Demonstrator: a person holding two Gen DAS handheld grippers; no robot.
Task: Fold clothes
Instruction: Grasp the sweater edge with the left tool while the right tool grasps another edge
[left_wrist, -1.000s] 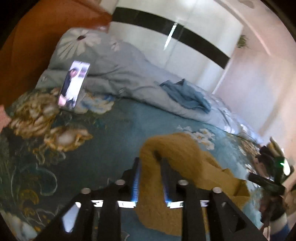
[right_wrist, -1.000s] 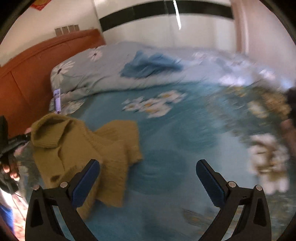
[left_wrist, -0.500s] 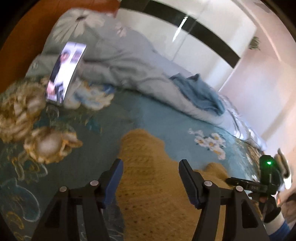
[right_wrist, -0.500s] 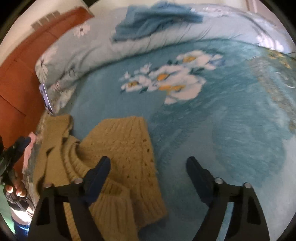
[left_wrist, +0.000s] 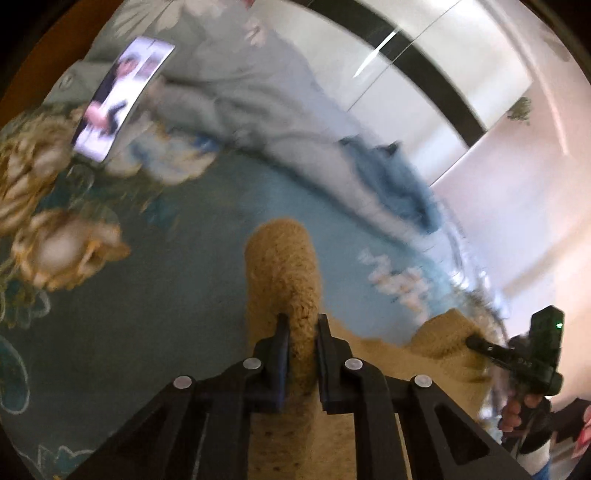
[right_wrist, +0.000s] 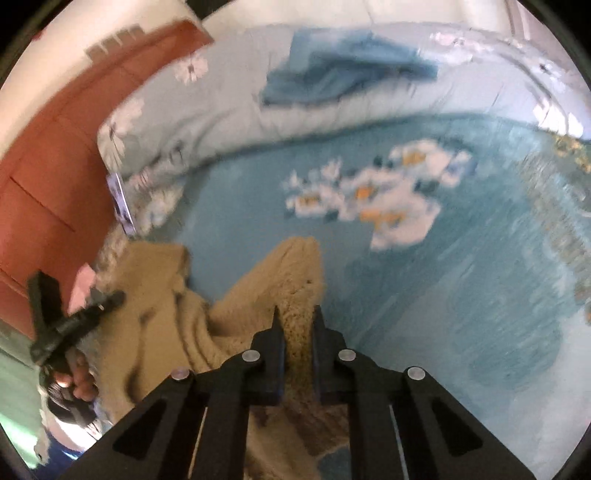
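A mustard-yellow knit sweater lies on the teal flowered bedspread. My left gripper is shut on a fold of the sweater, which sticks up past the fingertips. My right gripper is shut on another edge of the same sweater. The right gripper also shows at the right of the left wrist view, touching the sweater. The left gripper shows at the left of the right wrist view, on the sweater's far side.
A phone with a lit screen leans on the grey-blue duvet near the headboard. A blue garment lies on the duvet at the back. A white wall with a black stripe stands behind the bed.
Both grippers were open over the sweater half a second ago and have now shut on its fabric. The left one had let go after its earlier grip.
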